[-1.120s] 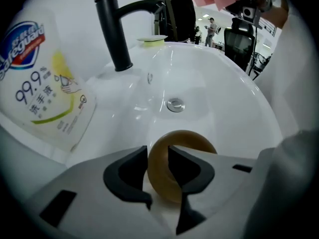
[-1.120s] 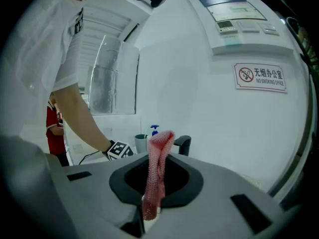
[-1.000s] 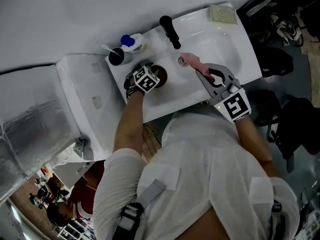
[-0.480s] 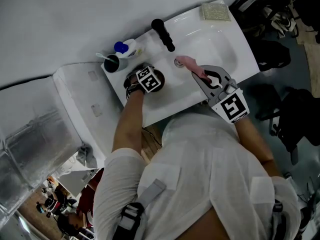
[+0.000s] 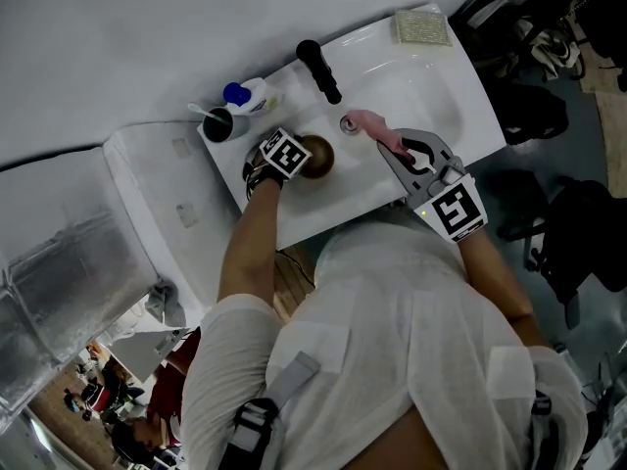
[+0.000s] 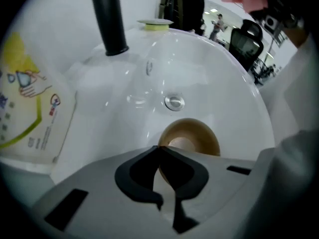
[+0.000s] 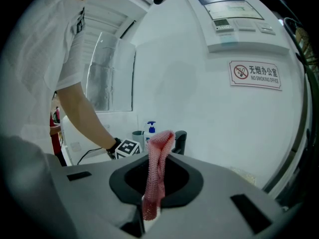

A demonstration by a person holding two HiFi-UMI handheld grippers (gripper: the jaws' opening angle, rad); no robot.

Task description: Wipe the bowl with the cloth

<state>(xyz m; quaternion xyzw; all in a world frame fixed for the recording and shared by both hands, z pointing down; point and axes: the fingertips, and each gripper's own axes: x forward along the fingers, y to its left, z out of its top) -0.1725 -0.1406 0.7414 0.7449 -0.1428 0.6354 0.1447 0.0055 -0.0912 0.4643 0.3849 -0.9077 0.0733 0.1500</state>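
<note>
A brown bowl sits in the white sink, near the drain. My left gripper points straight down at its left edge. Its jaws have just been closing and now pinch the bowl's rim. In the left gripper view the bowl shows just past the closed left gripper. My right gripper hangs over the basin's front edge, shut on a pink mesh cloth. The cloth stands up between the jaws of the right gripper, apart from the bowl.
A black faucet stands at the back of the sink. Left of it are a soap bottle and a dark cup. A yellow-green sponge lies at the far right corner. A white appliance adjoins on the left.
The left gripper's jaws have closed on the bowl's rim. The bowl, earlier hidden under the marker cube, now shows to its right. The right gripper and cloth have kept still.
</note>
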